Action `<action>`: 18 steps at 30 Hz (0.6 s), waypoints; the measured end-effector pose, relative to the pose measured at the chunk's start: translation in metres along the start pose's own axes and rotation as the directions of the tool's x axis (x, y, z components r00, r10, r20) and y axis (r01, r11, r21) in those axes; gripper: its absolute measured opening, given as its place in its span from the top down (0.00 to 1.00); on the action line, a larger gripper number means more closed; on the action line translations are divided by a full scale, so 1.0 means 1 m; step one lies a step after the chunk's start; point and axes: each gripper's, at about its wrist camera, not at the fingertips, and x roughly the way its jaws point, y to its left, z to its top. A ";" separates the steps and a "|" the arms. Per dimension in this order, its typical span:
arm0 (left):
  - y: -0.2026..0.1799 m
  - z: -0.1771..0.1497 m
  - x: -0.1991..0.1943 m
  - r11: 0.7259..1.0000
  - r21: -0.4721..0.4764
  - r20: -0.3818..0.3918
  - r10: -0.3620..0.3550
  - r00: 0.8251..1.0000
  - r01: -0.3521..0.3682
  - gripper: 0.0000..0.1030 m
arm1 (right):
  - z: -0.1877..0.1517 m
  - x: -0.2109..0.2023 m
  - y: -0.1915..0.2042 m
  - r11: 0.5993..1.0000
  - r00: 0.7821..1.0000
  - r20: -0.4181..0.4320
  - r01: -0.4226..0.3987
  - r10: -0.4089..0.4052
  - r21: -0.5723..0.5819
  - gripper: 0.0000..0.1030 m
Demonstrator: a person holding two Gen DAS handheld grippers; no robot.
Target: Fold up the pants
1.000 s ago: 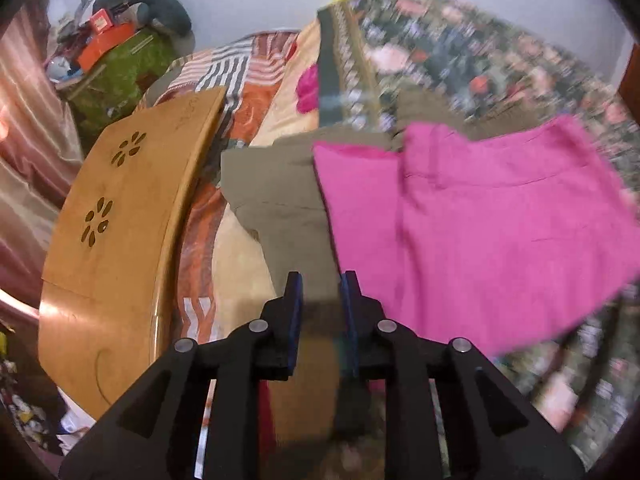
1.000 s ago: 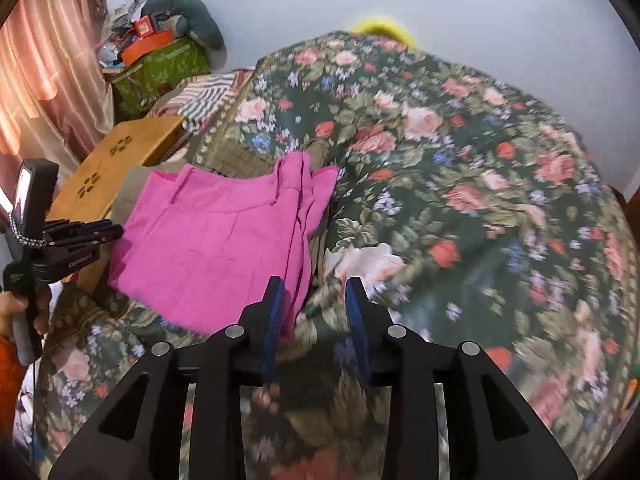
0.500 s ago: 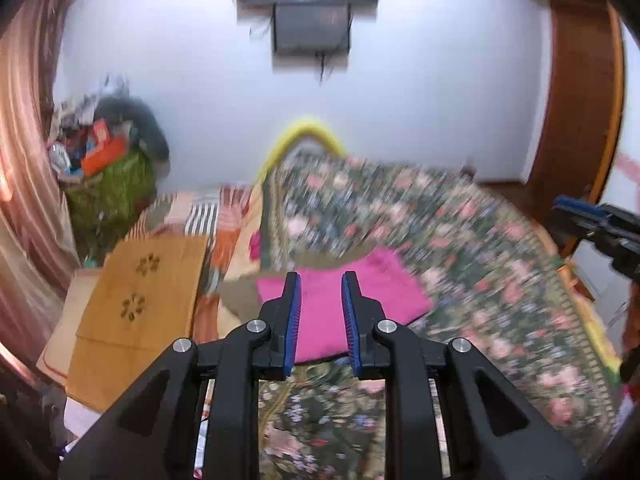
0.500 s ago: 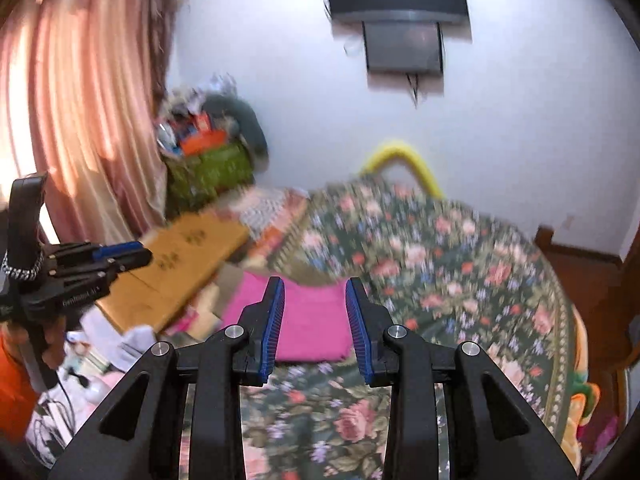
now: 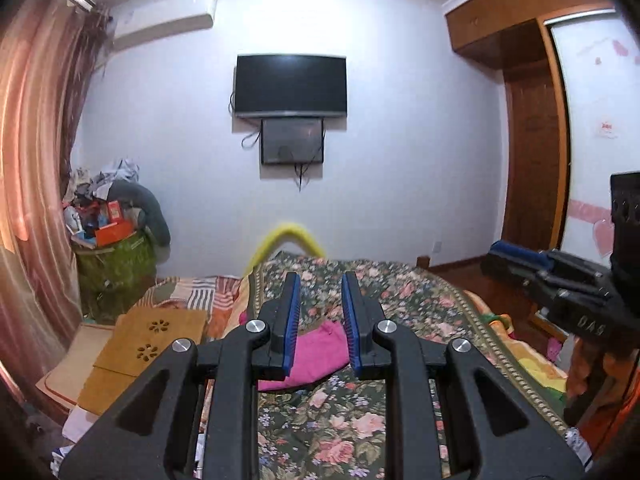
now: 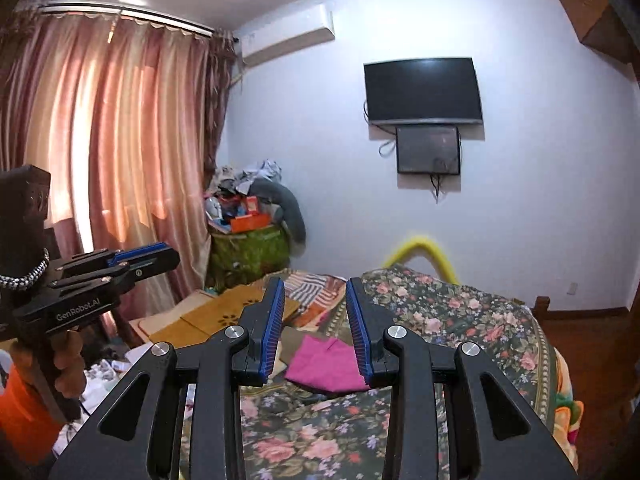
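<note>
Both grippers are raised above the bed and hold nothing. Left gripper [image 5: 318,280] has its blue-padded fingers [image 5: 291,316] parted with a clear gap; right gripper [image 6: 315,286] likewise stands with its fingers [image 6: 273,320] apart and nothing between them. Seen from the right wrist camera, the left gripper is held up at the left edge of the view, in front of the curtain [image 6: 108,152].

Pink pants [image 5: 316,354] lie folded on the floral bedspread [image 5: 332,420], well below the fingers and apart from both tools, near the bedspread's left edge. Olive cloth [image 6: 292,340] shows just beside the pants, on the side away from the bedspread's middle. Further that way lies a wooden board [image 5: 140,344] with flower cut-outs. Beyond the bedspread, on the far wall, hangs a dark television [image 5: 290,86].
</note>
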 end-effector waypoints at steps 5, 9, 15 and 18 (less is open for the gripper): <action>-0.007 -0.011 -0.030 1.000 -0.030 0.044 0.000 0.999 0.001 0.56 | -0.011 -0.020 0.016 1.000 0.999 0.033 0.007 -0.007 -0.001 0.71; -0.010 -0.018 -0.042 0.999 -0.029 0.076 0.040 0.996 -0.038 0.35 | -0.017 -0.023 0.017 1.000 0.999 0.039 0.002 -0.003 0.024 0.46; -0.010 -0.024 -0.055 0.995 -0.036 0.126 0.099 0.987 -0.096 0.00 | -0.020 -0.030 0.020 0.999 0.998 0.047 0.037 -0.038 0.028 0.20; -0.011 -0.027 -0.058 0.994 -0.031 0.129 0.104 0.986 -0.101 0.00 | -0.021 -0.036 0.023 0.998 0.996 0.066 0.061 -0.063 0.023 0.11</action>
